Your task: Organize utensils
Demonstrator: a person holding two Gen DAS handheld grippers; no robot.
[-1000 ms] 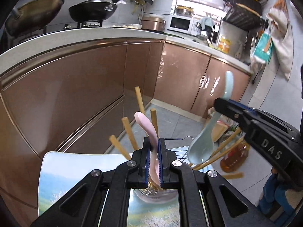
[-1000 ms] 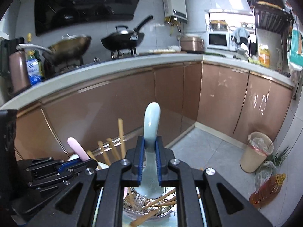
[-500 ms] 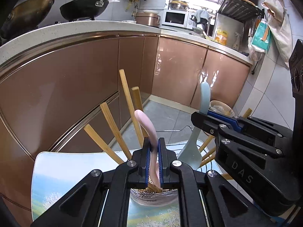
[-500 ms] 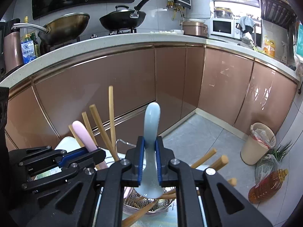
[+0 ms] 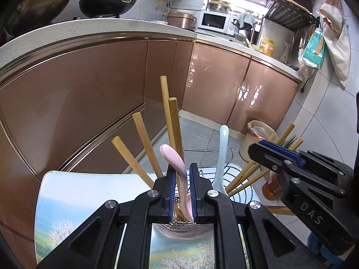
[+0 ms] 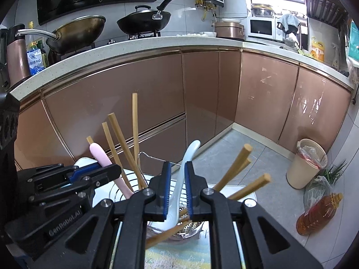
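1. The step in hand is judged to be the setting down of two spoons into holders on the desk (image 5: 74, 192), which has a landscape print on its top.
2. The pink spoon (image 5: 177, 163) is seen between the pads of the left tool (image 5: 182, 192). The jaws are opening at this moment, and a slight gap shows on either side of the handle, so the spoon appears to be let go rather than pinched.
3. The lower end of the pink spoon reaches into a perforated metal cup (image 5: 179, 226), where several upright chopsticks (image 5: 145, 145) are also lodged.
4. The pale blue spoon (image 6: 184, 179) is seen between the blue pads of the right tool (image 6: 178, 192), which stand nearly closed; it leans against the left pad with a gap at the right one, so a firm grip cannot be confirmed.
5. Its bowl lies in a wire basket (image 6: 143, 157) just beside the cup, together with more chopsticks (image 6: 235, 170).
6. The next move is judged to call for both tools to be opened fully and drawn back and up, clear of the handles.
7. Care is called for so that the leaning chopsticks are not knocked as the tools are withdrawn.
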